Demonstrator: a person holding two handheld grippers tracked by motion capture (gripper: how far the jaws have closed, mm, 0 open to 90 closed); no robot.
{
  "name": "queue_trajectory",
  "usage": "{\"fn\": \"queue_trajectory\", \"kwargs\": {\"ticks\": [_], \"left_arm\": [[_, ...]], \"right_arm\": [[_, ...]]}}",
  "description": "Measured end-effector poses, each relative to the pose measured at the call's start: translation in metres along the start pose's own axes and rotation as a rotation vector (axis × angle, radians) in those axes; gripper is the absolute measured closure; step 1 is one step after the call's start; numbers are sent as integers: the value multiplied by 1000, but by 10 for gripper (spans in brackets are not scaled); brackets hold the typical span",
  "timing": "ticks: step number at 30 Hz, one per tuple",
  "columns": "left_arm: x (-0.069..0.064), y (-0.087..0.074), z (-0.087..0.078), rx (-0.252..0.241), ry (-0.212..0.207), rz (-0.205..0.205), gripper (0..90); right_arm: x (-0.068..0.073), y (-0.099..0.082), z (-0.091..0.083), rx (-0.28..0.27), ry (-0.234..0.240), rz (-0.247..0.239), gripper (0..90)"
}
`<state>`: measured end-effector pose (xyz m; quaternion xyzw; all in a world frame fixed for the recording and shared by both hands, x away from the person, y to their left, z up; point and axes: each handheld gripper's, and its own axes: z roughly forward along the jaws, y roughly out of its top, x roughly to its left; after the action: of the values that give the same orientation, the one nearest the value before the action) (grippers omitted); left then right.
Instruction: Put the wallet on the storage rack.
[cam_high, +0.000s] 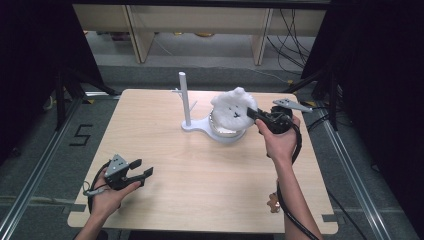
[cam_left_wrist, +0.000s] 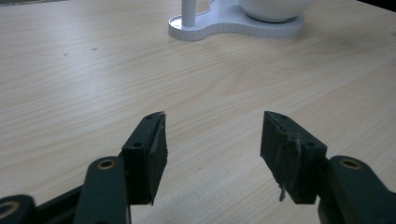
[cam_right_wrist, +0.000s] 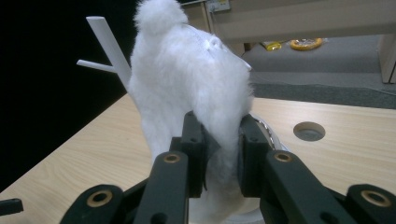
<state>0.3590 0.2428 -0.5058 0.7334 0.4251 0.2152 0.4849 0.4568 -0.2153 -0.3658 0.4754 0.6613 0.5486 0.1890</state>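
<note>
Pale wood table (cam_high: 200, 165): right gripper (cam_high: 251, 114) at two o'clock pinches a fluffy white plush (cam_high: 234, 110) above the white stand's (cam_high: 192, 125) bowl. Left gripper (cam_high: 142, 174), seven o'clock, gapes empty. Floor tape (cam_high: 81, 135) reads "5".

Wooden table (cam_high: 200, 165); black "5" on floor (cam_high: 80, 135)

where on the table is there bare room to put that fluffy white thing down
Bare wood runs from the left gripper up to the white stand, and along the near edge. It is crowded at the bowl, where the right gripper clamps the fluffy toy.
</note>
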Motion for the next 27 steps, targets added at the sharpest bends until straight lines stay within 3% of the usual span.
{"fn": "queue_trajectory", "kwargs": {"ticks": [9, 11, 16, 17, 22, 23, 24, 27], "left_arm": [[0, 0, 0, -2, 0, -4, 405], [0, 0, 0, 3, -1, -2, 405], [-1, -1, 2, 3, -11, -2, 405], [-1, -1, 2, 1, -12, -3, 405], [-1, -1, 2, 2, -11, -4, 405], [-1, -1, 2, 3, -11, -3, 405], [-1, -1, 2, 3, -12, -3, 404], [-1, -2, 2, 11, -9, -2, 404]], "right_arm": [[-5, 1, 12, 14, -21, 6, 773], [-4, 1, 15, 18, -22, 33, 774], [-9, -2, 23, 31, -47, 5, 773], [-10, -2, 24, 30, -28, 15, 773], [-12, -7, 30, 59, -45, 25, 773], [-12, -7, 31, 66, -48, 49, 773], [-15, -8, 33, 60, -50, 26, 773], [-15, -10, 35, 69, -50, 35, 773]]}}
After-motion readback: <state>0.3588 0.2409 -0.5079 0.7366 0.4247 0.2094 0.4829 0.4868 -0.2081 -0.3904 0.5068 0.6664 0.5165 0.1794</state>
